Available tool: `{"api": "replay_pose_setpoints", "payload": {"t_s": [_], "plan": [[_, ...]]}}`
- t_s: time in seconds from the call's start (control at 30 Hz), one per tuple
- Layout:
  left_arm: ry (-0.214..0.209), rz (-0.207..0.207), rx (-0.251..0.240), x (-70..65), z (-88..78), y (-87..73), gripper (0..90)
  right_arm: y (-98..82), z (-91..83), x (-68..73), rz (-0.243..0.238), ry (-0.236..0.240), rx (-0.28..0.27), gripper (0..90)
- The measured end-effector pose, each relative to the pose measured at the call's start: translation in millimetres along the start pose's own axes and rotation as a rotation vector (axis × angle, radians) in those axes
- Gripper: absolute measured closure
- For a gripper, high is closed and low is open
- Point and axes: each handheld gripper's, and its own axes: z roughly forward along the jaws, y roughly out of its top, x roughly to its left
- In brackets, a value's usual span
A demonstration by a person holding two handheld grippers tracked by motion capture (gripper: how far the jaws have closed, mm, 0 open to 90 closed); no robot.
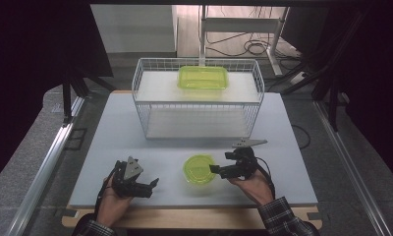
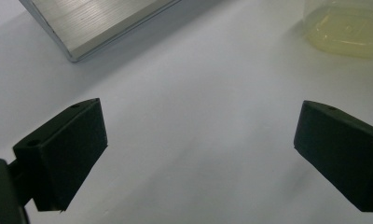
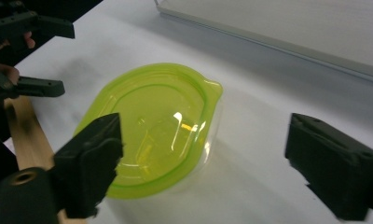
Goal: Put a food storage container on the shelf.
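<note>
Round tub (image 1: 200,168) on counter (image 1: 135,142): right hand-held gripper (image 1: 215,169) wide open, empty, beside rim; off-centre closing risks pushing the tub away.

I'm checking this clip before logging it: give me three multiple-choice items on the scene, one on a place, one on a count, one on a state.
1. Where does the rectangular yellow-green plastic container sit?
A. On the upper shelf of the white wire rack
B. On the table in front of the rack
C. In the person's hand

2. How many yellow-green containers are there?
A. One
B. Two
C. Three

3. How does the right gripper stand to the round yellow-green lidded container?
A. Clamped on its lid
B. Open beside it, not gripping
C. Lifting it off the table

Key: 1 A, it lies inside the rack on the top shelf; 2 B, one in the rack, one on the table; 3 B, the right gripper view shows wide jaws and the container resting free.
</note>
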Motion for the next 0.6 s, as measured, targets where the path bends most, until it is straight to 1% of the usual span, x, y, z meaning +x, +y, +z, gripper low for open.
{"api": "replay_pose_setpoints", "payload": {"t_s": [0.03, 0.07, 0.1, 0.13, 0.17, 0.2, 0.23, 0.27, 0.3, 0.37, 0.4, 0.43, 0.5, 0.53, 0.6], "plan": [[0.000, 0.000, 0.000, 0.0, 0.0, 0.0, 2.4, 0.0, 0.0, 0.0, 0.000, 0.000, 0.000, 14.9], [0.000, 0.002, 0.000, -0.1, -0.1, 0.1, 2.4, 1.2, 2.5, -1.8, 0.024, 0.013, 0.007, 20.6], [0.001, 0.003, 0.000, -0.2, -0.1, 0.1, 2.4, 1.2, 2.5, -1.8, 0.024, 0.013, 0.007, 20.6], [0.002, 0.007, 0.000, 0.1, 0.0, 0.2, 2.4, 1.6, 4.5, -5.2, 0.045, 0.031, 0.009, 27.9], [0.001, 0.007, 0.000, 0.2, 0.0, 0.1, 2.4, 1.6, 4.5, -5.2, 0.045, 0.031, 0.009, 27.9], [0.000, 0.006, 0.000, 0.3, 0.0, 0.1, 2.4, 1.7, 6.1, -9.6, 0.072, 0.042, 0.012, 34.7], [0.000, 0.006, 0.000, 0.3, 0.0, 0.1, 2.4, 1.7, 6.1, -9.6, 0.072, 0.042, 0.012, 34.7], [0.000, 0.007, 0.000, 0.3, 0.1, 0.1, 2.4, 1.8, 8.0, -14.0, 0.110, 0.076, 0.014, 40.1], [0.000, 0.008, 0.001, 0.2, 0.2, 0.1, 2.4, 1.8, 8.0, -14.0, 0.110, 0.076, 0.014, 40.1], [0.000, 0.007, 0.002, -0.4, 0.4, 0.1, 2.4, 2.1, 10.2, -16.7, 0.129, 0.082, 0.022, 44.5], [0.000, 0.008, 0.000, -0.7, 0.9, 0.2, 2.4, 2.9, 13.3, -20.1, 0.151, 0.095, 0.026, 47.4], [0.000, 0.008, 0.000, -0.7, 0.9, 0.2, 2.4, 2.9, 13.3, -20.1, 0.151, 0.095, 0.026, 47.4], [0.000, 0.007, 0.004, -0.8, 0.6, 0.2, 2.4, 4.1, 17.2, -23.6, 0.191, 0.129, 0.037, 50.6], [0.000, 0.007, 0.002, -0.6, 0.4, 0.2, 2.4, 5.0, 20.8, -25.5, 0.213, 0.143, 0.052, 54.2], [0.000, 0.006, 0.003, -0.4, 0.5, 0.1, 2.5, 5.2, 23.8, -27.4, 0.226, 0.156, 0.063, 58.0]]}}
